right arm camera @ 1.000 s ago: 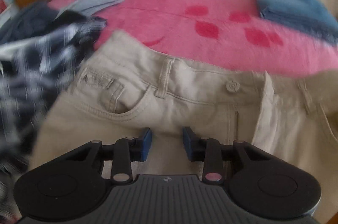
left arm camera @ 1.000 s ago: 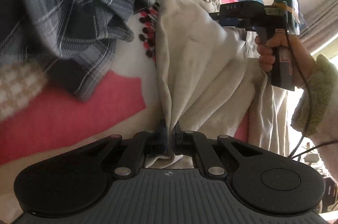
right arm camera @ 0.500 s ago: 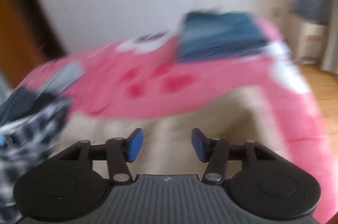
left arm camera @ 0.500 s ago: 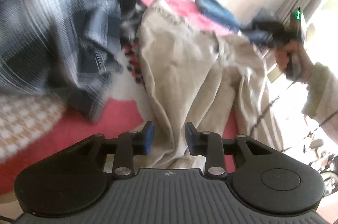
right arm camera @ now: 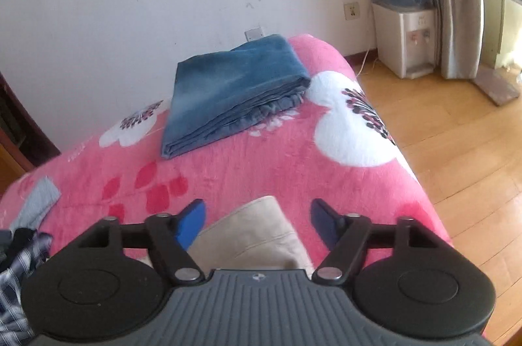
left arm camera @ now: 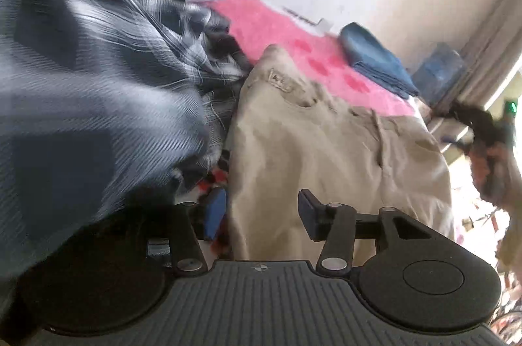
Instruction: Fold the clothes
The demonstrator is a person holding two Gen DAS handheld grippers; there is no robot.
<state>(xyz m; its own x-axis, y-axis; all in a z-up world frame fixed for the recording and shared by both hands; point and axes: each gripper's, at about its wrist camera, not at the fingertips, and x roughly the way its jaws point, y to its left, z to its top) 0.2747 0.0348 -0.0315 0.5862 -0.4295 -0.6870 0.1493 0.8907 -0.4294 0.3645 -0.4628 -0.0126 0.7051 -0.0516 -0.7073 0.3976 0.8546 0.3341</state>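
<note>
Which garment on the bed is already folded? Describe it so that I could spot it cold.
Start at the pink flowered blanket covering the bed, then look to its far end by the white wall. There lies the folded blue denim, a flat neat stack. The beige trousers and plaid shirt lie loose; only this one is squared up.

Left wrist view: close, angled down over beige trousers (left arm camera: 326, 150). Right wrist view: angled down toward folded jeans (right arm camera: 228, 91), frame centre. Both share pink blanket (right arm camera: 261, 163).
</note>
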